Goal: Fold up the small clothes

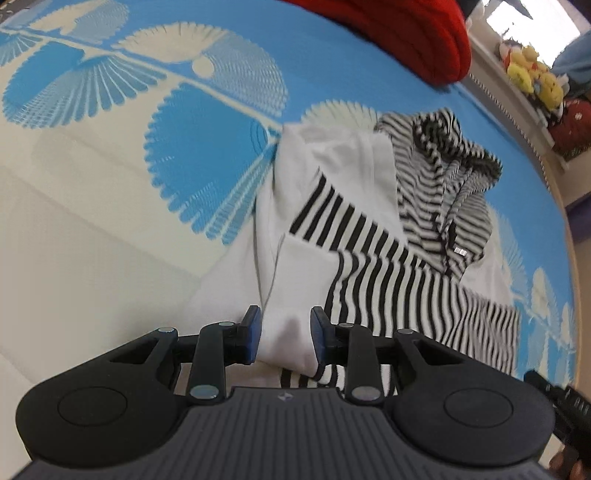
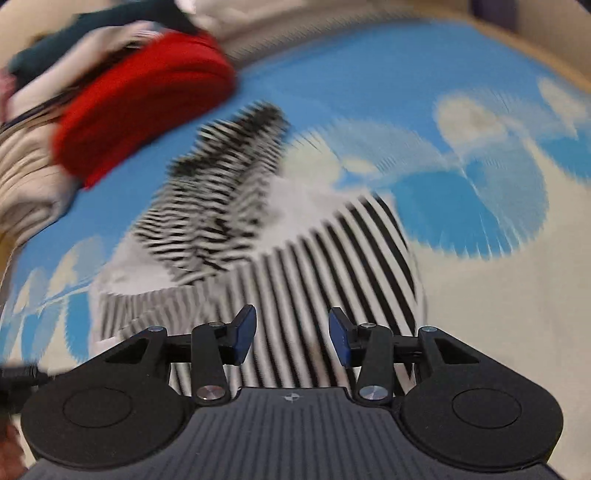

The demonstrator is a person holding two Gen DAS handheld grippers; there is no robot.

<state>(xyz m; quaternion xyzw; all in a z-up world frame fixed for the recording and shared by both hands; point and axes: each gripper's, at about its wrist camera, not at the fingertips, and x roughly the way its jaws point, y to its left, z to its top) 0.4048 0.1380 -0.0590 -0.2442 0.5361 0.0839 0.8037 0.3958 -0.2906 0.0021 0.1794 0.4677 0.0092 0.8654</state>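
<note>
A small white garment with black stripes and a striped hood [image 1: 373, 236] lies partly folded on the blue-and-white patterned bed cover [image 1: 110, 192]. My left gripper [image 1: 286, 339] is open, its blue pads on either side of a white fold at the garment's near edge. In the right wrist view, which is blurred, the same garment [image 2: 295, 258] lies ahead. My right gripper [image 2: 291, 334] is open over its striped near edge, holding nothing.
A red cloth [image 1: 413, 33] lies at the far end of the bed, also in the right wrist view [image 2: 144, 107], beside a pile of other clothes [image 2: 33, 173]. Plush toys [image 1: 532, 74] sit on a shelf at the far right.
</note>
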